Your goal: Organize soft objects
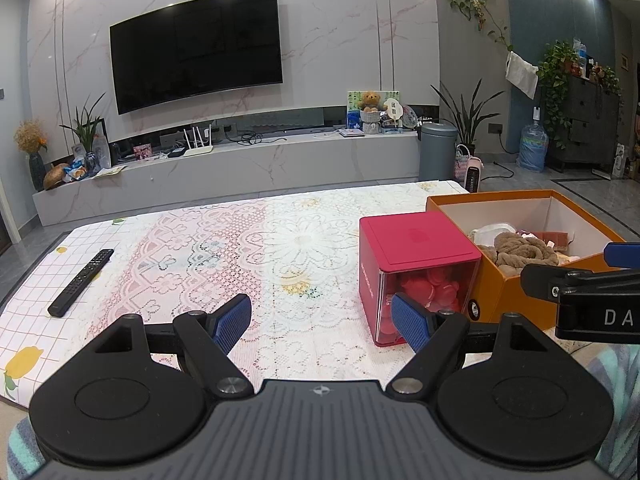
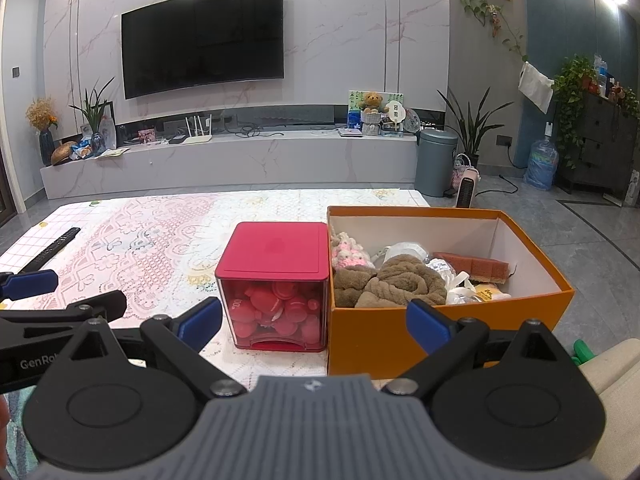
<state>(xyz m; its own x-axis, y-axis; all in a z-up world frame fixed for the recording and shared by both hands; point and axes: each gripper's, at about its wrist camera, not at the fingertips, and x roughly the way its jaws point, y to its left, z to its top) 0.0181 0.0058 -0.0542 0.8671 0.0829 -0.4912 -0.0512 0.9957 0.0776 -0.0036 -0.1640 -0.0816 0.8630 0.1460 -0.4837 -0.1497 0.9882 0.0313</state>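
Note:
An open orange box (image 2: 372,338) (image 1: 504,292) stands on the table's right side. It holds a brown towel (image 2: 394,282) (image 1: 520,250), a pink knitted toy (image 2: 350,256), a pink sponge (image 2: 474,266) and white soft items (image 2: 404,250). Left of it, touching or nearly so, stands a red-lidded clear box (image 2: 276,276) (image 1: 416,270) full of red balls. My left gripper (image 1: 322,320) is open and empty, above the tablecloth left of the red box. My right gripper (image 2: 314,320) is open and empty, in front of both boxes.
A black remote (image 1: 82,282) (image 2: 52,250) lies at the table's left on the lace tablecloth (image 1: 240,248). Beyond the table are a TV console (image 1: 240,164), a grey bin (image 2: 436,162) and a small heater (image 2: 466,186). A green object (image 2: 582,350) lies at the right.

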